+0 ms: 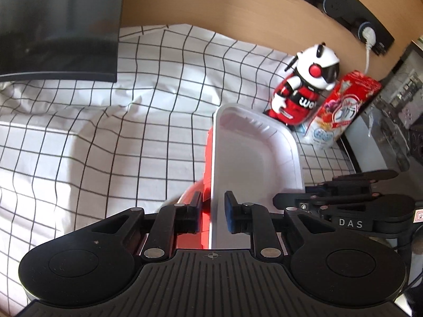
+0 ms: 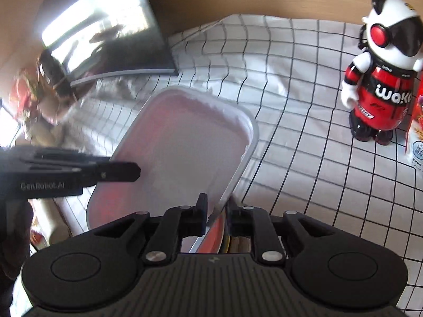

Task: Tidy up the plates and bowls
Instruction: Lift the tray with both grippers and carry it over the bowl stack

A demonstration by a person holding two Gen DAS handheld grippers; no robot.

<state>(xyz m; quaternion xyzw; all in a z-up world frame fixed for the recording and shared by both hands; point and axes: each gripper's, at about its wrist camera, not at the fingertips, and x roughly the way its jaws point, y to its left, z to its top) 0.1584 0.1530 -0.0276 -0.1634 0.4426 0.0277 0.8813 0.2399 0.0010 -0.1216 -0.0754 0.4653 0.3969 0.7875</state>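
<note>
A white rectangular plate (image 1: 253, 155) with a red underside is held on edge above the checked cloth. My left gripper (image 1: 212, 212) has its jaws on either side of the plate's near rim, with a small gap at the right pad. In the right wrist view the same plate (image 2: 185, 137) tilts up to the left, and my right gripper (image 2: 215, 212) is shut on its near right rim. The left gripper (image 2: 116, 173) shows at the plate's left edge there; the right gripper (image 1: 343, 198) shows at the right of the left wrist view.
A white cloth with a black grid (image 1: 105, 137) covers the table. A black monitor (image 1: 58, 26) stands at the back left. A red and white panda robot figure (image 2: 380, 79) and a red snack bag (image 1: 341, 111) stand at the back right by the wooden wall.
</note>
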